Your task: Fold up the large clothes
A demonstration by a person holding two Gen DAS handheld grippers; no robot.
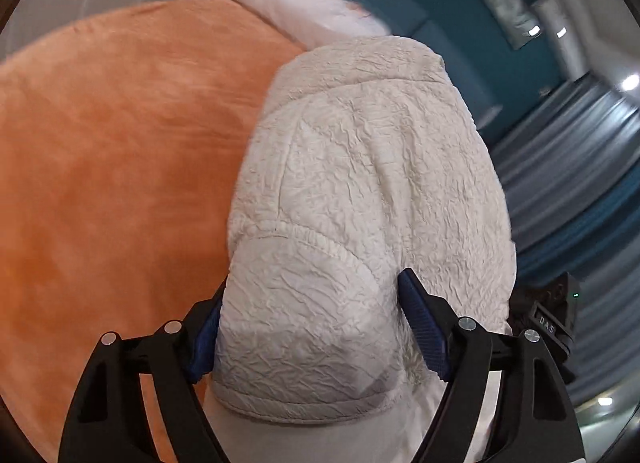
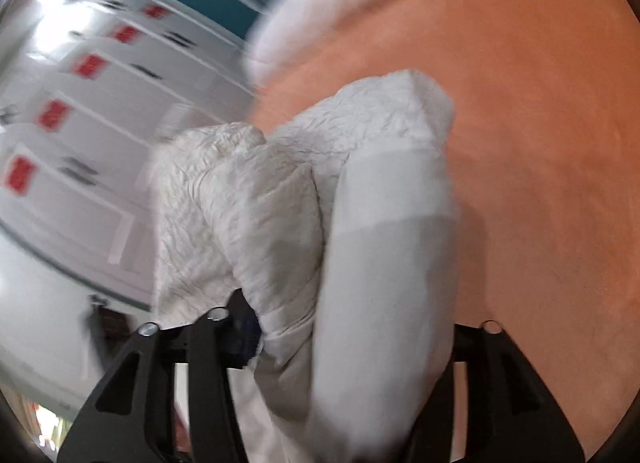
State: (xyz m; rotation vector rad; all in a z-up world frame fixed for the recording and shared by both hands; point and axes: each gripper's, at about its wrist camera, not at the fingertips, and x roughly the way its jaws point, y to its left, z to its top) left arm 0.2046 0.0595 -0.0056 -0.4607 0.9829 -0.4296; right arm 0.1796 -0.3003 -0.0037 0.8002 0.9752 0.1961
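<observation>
A white crinkle-textured garment (image 1: pixel 360 191) is seen bunched between both tongs above an orange plush surface (image 1: pixel 120 143), which may be a bed cover or a covered counter; which of the two cannot be told.

In the left wrist view, the left tongs (image 1: pixel 312 327) are spread fairly wide, and a thick fold of the garment, with an elastic gathered seam across it, is lodged between the two blue pads (image 1: pixel 420 327). The cloth is touched by both pads, so the fold is judged to be held rather than merely resting there. From these tongs the garment runs forward and slightly right, its long axis lying roughly along the direction of the fingers.

In the right wrist view, the right tongs (image 2: pixel 320 339) are largely hidden by the garment (image 2: pixel 280 191). A gathered edge is seen pressed against the one blue pad (image 2: pixel 246 333) that shows; the other finger is covered by a smooth white sleeve-like part. Whether these tongs are closed on the cloth cannot be told. The view is blurred.

The orange surface lies to the left of the left tongs and to the right of the right tongs, so the garment is judged to hang between them near the surface's edge. A second white item (image 1: pixel 304 7) lies beyond.
</observation>
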